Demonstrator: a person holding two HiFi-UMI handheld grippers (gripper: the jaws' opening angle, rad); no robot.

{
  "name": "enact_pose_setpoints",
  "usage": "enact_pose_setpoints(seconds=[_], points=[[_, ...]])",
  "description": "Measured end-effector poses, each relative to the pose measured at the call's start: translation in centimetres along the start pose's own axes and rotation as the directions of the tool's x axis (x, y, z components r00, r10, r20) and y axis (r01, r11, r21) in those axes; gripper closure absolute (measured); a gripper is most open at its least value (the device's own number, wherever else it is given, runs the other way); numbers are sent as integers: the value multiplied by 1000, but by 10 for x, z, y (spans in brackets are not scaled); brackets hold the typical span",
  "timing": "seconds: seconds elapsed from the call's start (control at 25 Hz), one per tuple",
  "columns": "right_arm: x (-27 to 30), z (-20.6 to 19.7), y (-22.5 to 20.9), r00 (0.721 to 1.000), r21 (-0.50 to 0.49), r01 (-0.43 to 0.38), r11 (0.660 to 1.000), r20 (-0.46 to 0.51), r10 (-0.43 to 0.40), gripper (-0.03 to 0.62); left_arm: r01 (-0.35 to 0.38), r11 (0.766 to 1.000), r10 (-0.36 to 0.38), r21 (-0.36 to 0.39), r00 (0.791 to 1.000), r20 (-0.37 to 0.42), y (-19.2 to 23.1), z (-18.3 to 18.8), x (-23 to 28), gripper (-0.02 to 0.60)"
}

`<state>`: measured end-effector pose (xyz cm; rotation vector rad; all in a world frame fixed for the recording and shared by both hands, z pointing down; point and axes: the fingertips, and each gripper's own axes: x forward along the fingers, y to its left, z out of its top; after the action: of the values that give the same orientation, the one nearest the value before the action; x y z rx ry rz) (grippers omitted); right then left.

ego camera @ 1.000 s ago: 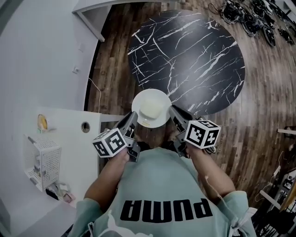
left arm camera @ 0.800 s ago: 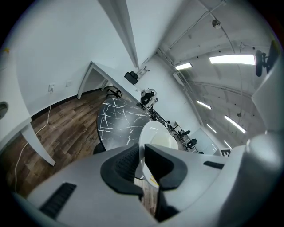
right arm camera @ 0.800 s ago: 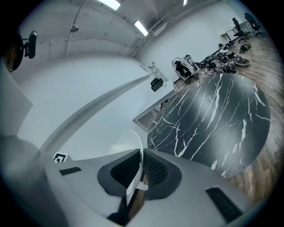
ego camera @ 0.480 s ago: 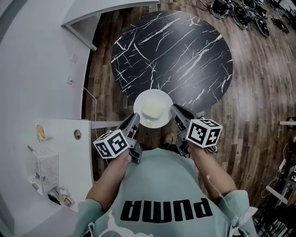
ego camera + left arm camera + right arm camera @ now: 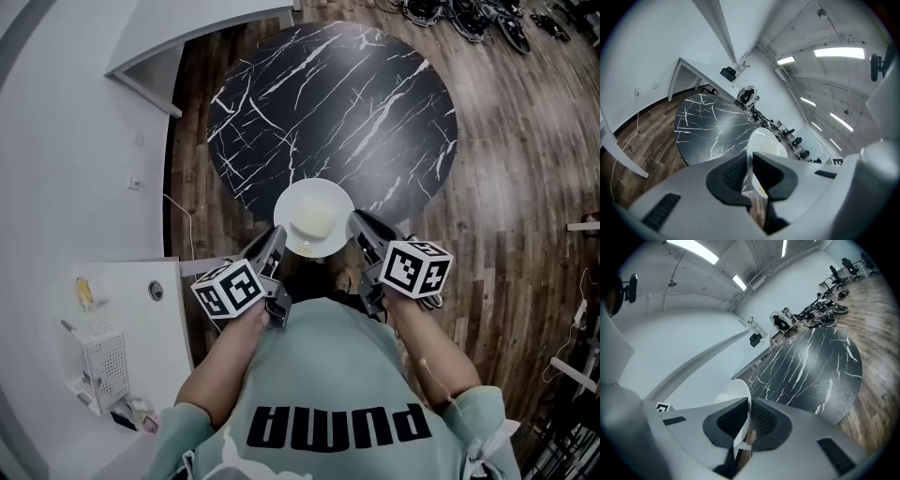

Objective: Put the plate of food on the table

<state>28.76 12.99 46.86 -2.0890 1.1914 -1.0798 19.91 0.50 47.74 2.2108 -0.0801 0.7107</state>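
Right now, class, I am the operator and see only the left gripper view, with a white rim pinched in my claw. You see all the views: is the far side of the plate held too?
Observer: Yes. In the right gripper view, the right claw is shut on the plate at the rim opposite yours.
Operator: What is on it?
Observer: The head view shows one pale block of food at its centre.
Operator: Is it above the table?
Observer: From above, it overlaps the near edge of the black marbled table. I cannot tell whether they touch.
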Motion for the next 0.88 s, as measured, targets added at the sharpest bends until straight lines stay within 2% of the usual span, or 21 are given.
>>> enact_pose_setpoints(seconds=[0.32,0.88], points=[[12,15,-23,996,39,90,995,25,-91,565,44,999,-43,11,996,-84,4,15,41,540],[35,53,-70,975,98,209,973,60,-215,565,108,993,-95,54,974,-206,1,39,117,540]])
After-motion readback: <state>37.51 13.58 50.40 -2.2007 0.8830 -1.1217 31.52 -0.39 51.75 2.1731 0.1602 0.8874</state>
